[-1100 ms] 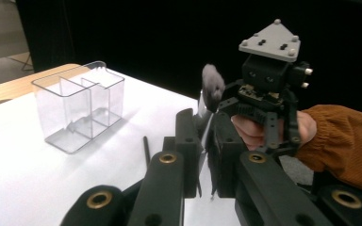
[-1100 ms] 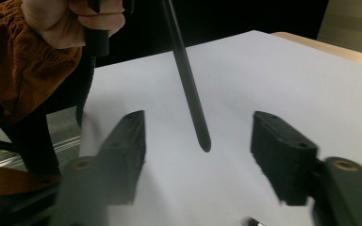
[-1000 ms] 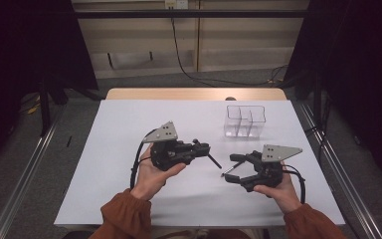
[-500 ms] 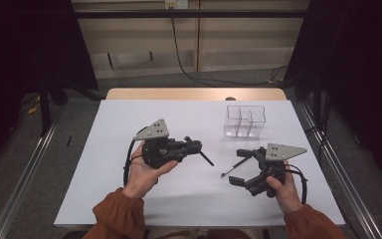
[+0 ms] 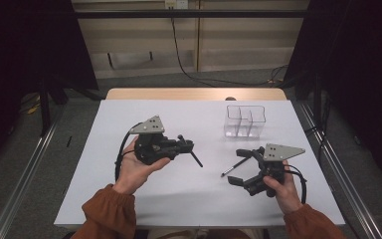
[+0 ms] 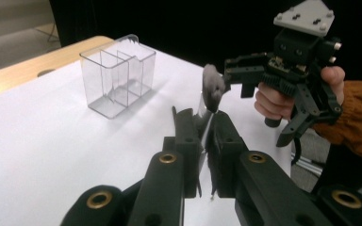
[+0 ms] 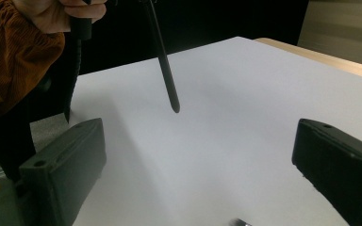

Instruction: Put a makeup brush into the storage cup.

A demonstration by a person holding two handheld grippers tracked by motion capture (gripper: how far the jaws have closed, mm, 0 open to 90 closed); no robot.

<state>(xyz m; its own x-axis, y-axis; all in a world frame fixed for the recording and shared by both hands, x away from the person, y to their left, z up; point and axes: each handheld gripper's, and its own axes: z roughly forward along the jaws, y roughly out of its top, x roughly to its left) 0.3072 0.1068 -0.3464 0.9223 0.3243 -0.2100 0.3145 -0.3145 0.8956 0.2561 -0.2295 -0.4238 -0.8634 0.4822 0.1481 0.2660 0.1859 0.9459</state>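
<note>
My left gripper (image 5: 189,145) is shut on a slim black pen (image 5: 196,159) that slants down to the right, just above the white table (image 5: 189,194). The left gripper view shows the jaws (image 6: 200,117) pressed on that pen (image 6: 211,89), seen almost end-on and blurred. It hangs tip-down in the right gripper view as a dark pen (image 7: 164,66). My right gripper (image 5: 238,167) is open, low over the table at the right. A second pen (image 5: 234,168), silver and black, lies flat between its spread jaws. The right gripper (image 7: 198,160) has bare table between its jaws.
A clear plastic box (image 5: 245,121) with several compartments stands at the back right, also seen as a clear box (image 6: 118,80) in the left gripper view. Bare wood (image 5: 194,93) edges the table's far side. Dark floor and metal rails flank the table.
My left gripper has drifted a little to the left with the black pen still in it. The right gripper has barely shifted and stays open over the lying pen.
</note>
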